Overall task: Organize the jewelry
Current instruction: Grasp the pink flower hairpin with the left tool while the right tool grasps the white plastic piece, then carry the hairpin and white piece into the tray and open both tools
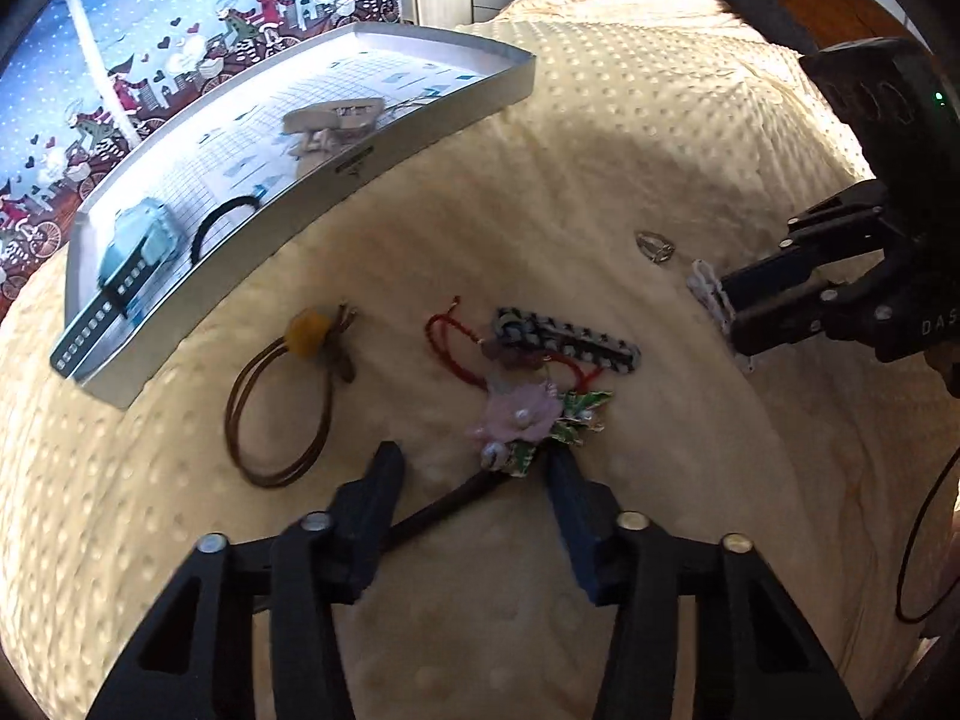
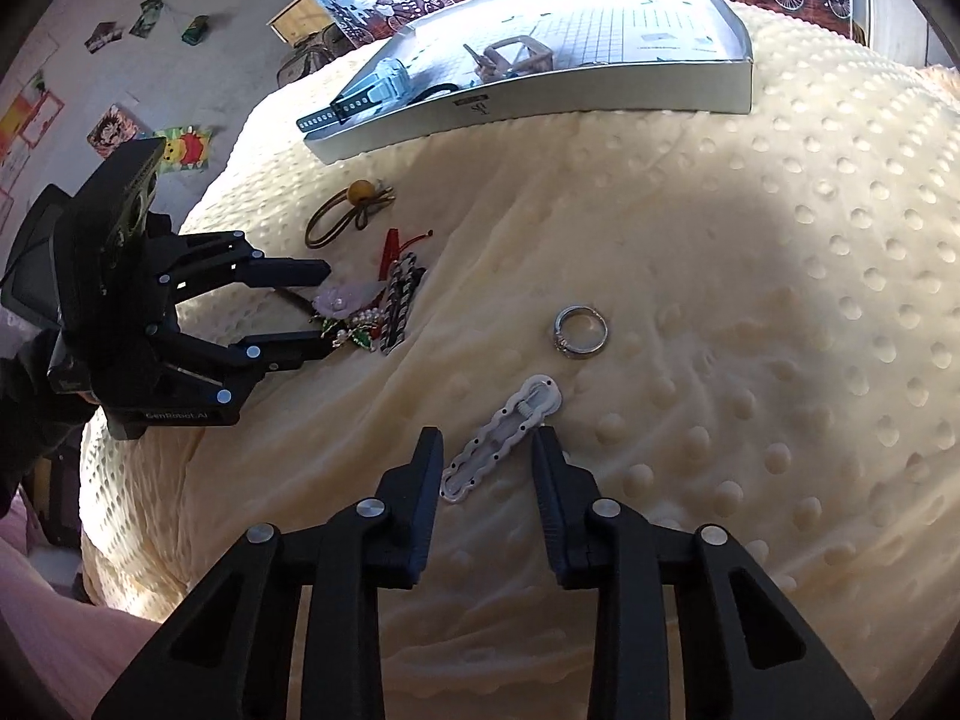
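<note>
Two black grippers hover low over a cream, dimpled blanket [image 2: 780,276] strewn with jewelry. In the left wrist view, the left gripper [image 1: 474,468] fills the bottom centre, its jaws spread apart on either side of a pink flower hair stick [image 1: 519,417] with pearls, green leaves and a dark stem; it grips nothing. Just above lie a black-and-white checked hair clip [image 1: 567,342] and a red cord bracelet [image 1: 444,330], overlapping. To the left sits a brown hair tie [image 1: 279,414] with a yellow bead.

In the right wrist view, the right gripper [image 2: 487,441] at bottom centre is also parted, its fingers flanking a white scalloped hair clip [image 2: 501,438] that lies flat on the blanket. A silver ring [image 2: 579,331] rests just above it, apart.

Across the top of both views stands a shallow grey box [image 1: 384,162] with a grid-printed floor. It holds a pale blue watch [image 1: 135,246], a black elastic [image 1: 225,219] and a beige claw clip [image 1: 333,123]. Behind it hangs a blue cloth [image 1: 150,30] printed with cyclists and hearts; pictures dot the white wall [image 2: 120,30] at upper left.
</note>
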Available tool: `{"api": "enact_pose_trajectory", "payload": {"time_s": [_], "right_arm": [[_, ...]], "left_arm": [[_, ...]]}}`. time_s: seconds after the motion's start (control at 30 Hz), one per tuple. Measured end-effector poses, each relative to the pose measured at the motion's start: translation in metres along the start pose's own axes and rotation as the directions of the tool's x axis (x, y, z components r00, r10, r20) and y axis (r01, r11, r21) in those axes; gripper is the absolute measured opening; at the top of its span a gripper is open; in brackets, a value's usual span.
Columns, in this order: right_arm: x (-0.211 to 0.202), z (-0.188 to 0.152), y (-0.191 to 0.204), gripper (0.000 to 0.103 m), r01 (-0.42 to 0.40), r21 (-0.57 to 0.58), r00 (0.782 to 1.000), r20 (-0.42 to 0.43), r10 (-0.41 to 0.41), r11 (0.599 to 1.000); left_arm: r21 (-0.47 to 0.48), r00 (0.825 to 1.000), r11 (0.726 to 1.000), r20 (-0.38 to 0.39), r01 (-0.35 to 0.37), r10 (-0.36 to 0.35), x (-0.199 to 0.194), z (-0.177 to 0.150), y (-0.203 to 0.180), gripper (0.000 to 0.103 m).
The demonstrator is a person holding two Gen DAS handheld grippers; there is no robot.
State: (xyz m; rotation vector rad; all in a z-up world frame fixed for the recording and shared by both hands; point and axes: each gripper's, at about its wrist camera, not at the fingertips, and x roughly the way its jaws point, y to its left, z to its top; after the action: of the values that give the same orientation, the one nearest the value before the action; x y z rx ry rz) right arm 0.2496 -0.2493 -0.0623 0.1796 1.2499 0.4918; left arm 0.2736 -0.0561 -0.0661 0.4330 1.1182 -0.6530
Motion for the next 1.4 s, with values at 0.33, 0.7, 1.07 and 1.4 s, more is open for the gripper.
{"api": "enact_pose_trajectory", "payload": {"time_s": [0.33,0.7,1.07,1.4], "right_arm": [[0.013,0.016,0.003,0.023,0.023,0.018,1.0,-0.002,-0.023,1.0],[0.017,0.018,0.006,0.023,0.053,0.014,0.998,-0.017,-0.052,0.999],[0.021,0.018,0.017,0.011,0.102,-0.067,0.995,-0.012,-0.103,0.993],[-0.006,0.018,0.04,0.011,0.104,-0.175,0.992,0.087,-0.09,0.979]], "left_arm": [[-0.142,0.998,0.989,-0.032,0.046,-0.051,0.002,0.007,0.003,0.023],[-0.164,0.993,0.985,-0.093,0.058,-0.074,0.003,0.009,-0.006,0.024],[-0.159,0.997,0.987,-0.074,0.018,-0.031,0.003,0.01,-0.017,0.022],[-0.268,0.998,0.963,0.059,0.019,-0.003,-0.045,-0.014,-0.021,0.022]]}}
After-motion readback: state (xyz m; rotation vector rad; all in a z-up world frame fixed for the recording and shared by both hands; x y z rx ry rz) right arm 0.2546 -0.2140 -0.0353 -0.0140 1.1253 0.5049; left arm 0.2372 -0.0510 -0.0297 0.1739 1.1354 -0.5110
